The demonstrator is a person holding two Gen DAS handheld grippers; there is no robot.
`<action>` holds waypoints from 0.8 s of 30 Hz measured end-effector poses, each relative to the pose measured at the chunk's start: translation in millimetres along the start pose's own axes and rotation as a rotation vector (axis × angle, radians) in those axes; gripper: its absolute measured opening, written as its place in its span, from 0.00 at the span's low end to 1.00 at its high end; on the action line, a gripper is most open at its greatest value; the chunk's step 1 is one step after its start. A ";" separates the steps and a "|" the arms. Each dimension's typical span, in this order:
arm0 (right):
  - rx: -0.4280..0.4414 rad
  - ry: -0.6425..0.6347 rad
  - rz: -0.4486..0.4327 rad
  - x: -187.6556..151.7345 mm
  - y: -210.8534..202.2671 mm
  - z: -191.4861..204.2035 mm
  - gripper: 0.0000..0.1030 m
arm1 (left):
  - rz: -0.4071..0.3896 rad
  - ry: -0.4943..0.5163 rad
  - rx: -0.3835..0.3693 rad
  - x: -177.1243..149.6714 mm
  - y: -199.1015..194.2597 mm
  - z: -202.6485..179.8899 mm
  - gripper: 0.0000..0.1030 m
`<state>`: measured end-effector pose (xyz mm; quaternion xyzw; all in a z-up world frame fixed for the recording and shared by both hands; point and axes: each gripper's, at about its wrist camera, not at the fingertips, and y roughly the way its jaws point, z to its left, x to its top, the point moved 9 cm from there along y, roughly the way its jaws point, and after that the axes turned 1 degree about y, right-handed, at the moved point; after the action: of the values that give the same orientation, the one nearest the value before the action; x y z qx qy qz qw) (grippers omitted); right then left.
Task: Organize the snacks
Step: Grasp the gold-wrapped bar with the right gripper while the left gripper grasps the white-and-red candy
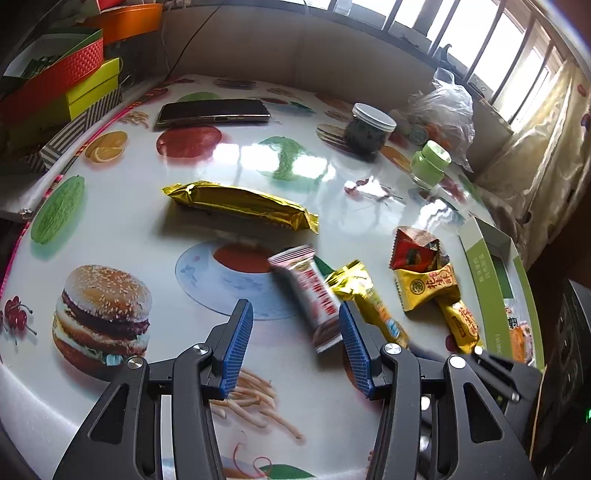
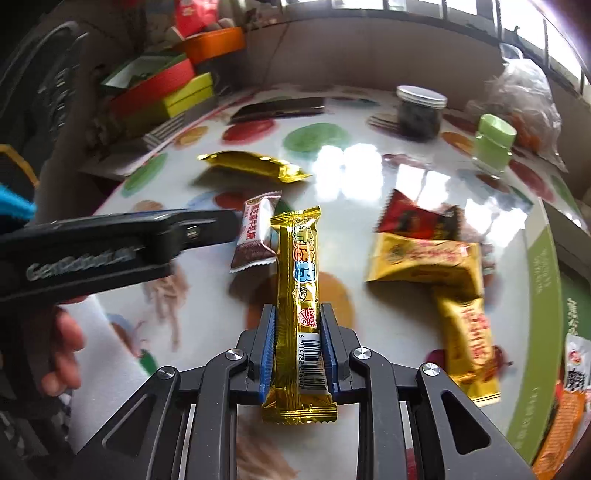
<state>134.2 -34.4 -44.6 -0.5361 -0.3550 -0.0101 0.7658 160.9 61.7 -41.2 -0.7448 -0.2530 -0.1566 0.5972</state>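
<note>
Both grippers are mine: my right gripper (image 2: 297,332) is clamped on a long gold foil snack bar with a barcode (image 2: 300,295), my left gripper (image 1: 295,336) gapes apart over a glossy food-printed tabletop (image 1: 147,229) below bright barred windows (image 1: 461,33). Stacked coloured boxes (image 1: 74,81) crowd its far-left edge. Blurred beside my left pads (image 1: 236,350) lies a white-and-red wrapped snack (image 1: 314,299).

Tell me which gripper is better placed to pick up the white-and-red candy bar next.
Left. The left gripper is open with the white-and-red candy bar lying just inside its right finger, while the right gripper is already shut on the gold snack bar.
</note>
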 end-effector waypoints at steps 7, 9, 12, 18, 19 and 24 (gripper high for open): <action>-0.040 0.059 0.010 -7.3 -6.1 -6.7 0.21 | 0.017 -0.003 0.006 -1.7 7.3 1.4 0.48; -0.068 0.090 0.006 -11.3 -11.2 -15.9 0.21 | 0.025 0.003 0.022 -2.2 11.9 1.6 0.48; -0.070 0.121 0.000 -16.3 -17.4 -22.8 0.21 | 0.033 -0.001 0.037 -2.9 17.3 2.8 0.48; -0.067 0.158 -0.008 -20.9 -22.4 -30.6 0.21 | 0.042 0.035 0.067 -1.5 23.4 -3.5 0.48; -0.065 0.161 -0.010 -21.2 -22.7 -30.8 0.21 | 0.044 0.035 0.066 -1.0 23.8 -4.6 0.48; -0.063 0.174 -0.014 -21.3 -22.9 -33.6 0.21 | 0.038 0.042 0.078 3.2 26.7 -6.4 0.48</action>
<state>127.2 -79.7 -43.6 -0.5544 -0.2902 -0.0731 0.7766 179.1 51.9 -59.6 -0.7222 -0.2322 -0.1508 0.6339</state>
